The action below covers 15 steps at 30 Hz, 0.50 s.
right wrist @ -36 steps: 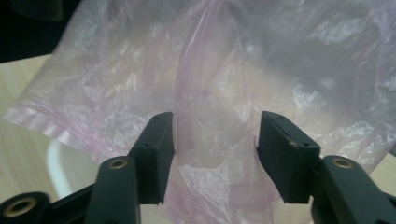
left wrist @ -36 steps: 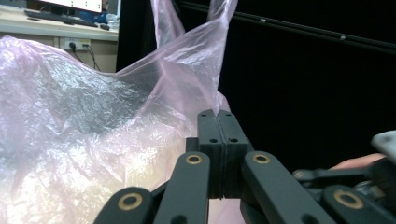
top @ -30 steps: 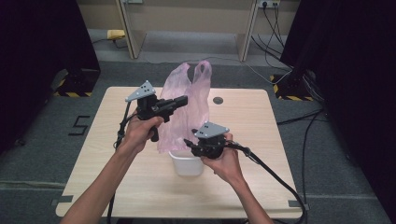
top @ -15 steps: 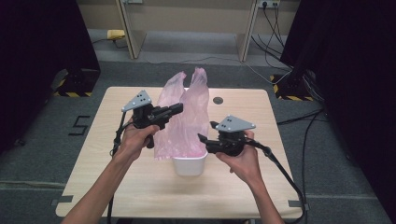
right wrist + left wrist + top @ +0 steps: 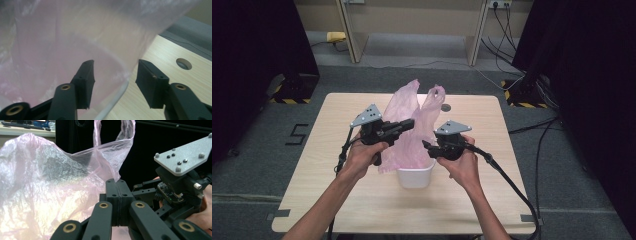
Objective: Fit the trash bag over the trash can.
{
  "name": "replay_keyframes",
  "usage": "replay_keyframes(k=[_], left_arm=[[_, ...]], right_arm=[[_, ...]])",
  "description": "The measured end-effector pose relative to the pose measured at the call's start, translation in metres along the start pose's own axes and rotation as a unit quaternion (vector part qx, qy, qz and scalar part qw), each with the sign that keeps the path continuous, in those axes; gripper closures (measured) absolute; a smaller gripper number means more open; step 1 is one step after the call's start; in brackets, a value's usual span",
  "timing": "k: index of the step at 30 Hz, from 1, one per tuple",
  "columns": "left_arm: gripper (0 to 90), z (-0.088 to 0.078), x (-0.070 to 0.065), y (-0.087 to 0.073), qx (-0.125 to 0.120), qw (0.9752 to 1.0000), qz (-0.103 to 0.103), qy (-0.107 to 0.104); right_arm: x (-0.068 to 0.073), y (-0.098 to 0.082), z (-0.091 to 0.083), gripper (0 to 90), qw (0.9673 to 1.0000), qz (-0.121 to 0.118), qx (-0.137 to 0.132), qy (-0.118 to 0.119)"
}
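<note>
- The left gripper (image 5: 408,125) has its jaws pressed together on a fold of the pink plastic bag (image 5: 412,127), above and just left of the white bin (image 5: 415,176); in the left gripper view the two pads (image 5: 117,192) meet flat, the film coming out from between them.
- The right gripper (image 5: 427,145) sits at the bin's right rim with its jaws apart; they have just been closing a little, and in the right gripper view the bag's film and the bin's rim (image 5: 120,92) lie in the gap, with neither pad pressing on them.
- The bag stands up out of the bin, its lower part inside and its two handle loops (image 5: 434,95) rising above and behind the bin.
- The bin rests on the wooden table (image 5: 337,200), between the two hands.
- A round hole (image 5: 445,107) in the tabletop lies behind the bin, to its right.
</note>
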<state>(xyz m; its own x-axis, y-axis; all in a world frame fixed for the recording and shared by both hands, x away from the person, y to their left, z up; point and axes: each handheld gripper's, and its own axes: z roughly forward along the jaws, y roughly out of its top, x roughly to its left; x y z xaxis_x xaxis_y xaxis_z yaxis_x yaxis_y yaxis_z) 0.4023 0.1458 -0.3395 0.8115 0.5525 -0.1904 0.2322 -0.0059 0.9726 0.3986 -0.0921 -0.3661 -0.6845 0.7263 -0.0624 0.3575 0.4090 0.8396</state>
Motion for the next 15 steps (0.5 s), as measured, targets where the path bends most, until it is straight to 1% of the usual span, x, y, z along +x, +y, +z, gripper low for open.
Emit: replay_keyframes(k=[1, 3, 4, 6, 8, 10, 11, 12, 13, 15], left_arm=[[90.0, 0.0, 0.0, 0.0, 0.0, 1.0, -0.001, 0.0], [90.0, 0.001, 0.001, 0.0, -0.001, 1.0, -0.002, 0.003], [90.0, 0.001, 0.001, 0.0, -0.002, 1.0, -0.003, 0.005], [90.0, 0.002, -0.001, 0.001, -0.003, 1.0, -0.004, 0.003], [90.0, 0.004, -0.003, 0.001, -0.001, 1.0, -0.001, 0.003], [90.0, 0.006, -0.006, 0.001, 0.0, 1.0, -0.001, 0.001], [90.0, 0.007, -0.007, 0.001, 0.001, 1.0, -0.001, -0.002], [90.0, 0.008, -0.008, 0.002, 0.004, 1.0, 0.0, -0.005], [90.0, 0.008, -0.009, 0.002, 0.007, 1.0, -0.001, -0.007], [89.9, 0.009, -0.01, 0.002, 0.012, 0.9999, -0.005, -0.011]], right_arm=[[0.003, 0.001, -0.004, 45.2, 0.9998, 0.009, -0.017, 0.001], [0.008, 0.004, -0.012, 45.3, 0.9992, 0.01, -0.037, 0.007], [0.011, 0.005, -0.016, 45.3, 0.9988, 0.011, -0.046, 0.014], [0.016, 0.007, -0.021, 45.1, 0.9974, 0.021, -0.058, 0.038], [0.022, 0.009, -0.023, 42.7, 0.9966, 0.016, -0.067, 0.045], [0.029, 0.012, -0.02, 38.6, 0.9958, 0.019, -0.073, 0.053], [0.032, 0.013, -0.018, 35.6, 0.9958, 0.02, -0.071, 0.054], [0.035, 0.015, -0.015, 32.6, 0.9961, 0.026, -0.068, 0.05], [0.036, 0.016, -0.012, 31.6, 0.9962, 0.031, -0.065, 0.048], [0.037, 0.017, -0.005, 31.6, 0.9959, 0.045, -0.064, 0.045]])
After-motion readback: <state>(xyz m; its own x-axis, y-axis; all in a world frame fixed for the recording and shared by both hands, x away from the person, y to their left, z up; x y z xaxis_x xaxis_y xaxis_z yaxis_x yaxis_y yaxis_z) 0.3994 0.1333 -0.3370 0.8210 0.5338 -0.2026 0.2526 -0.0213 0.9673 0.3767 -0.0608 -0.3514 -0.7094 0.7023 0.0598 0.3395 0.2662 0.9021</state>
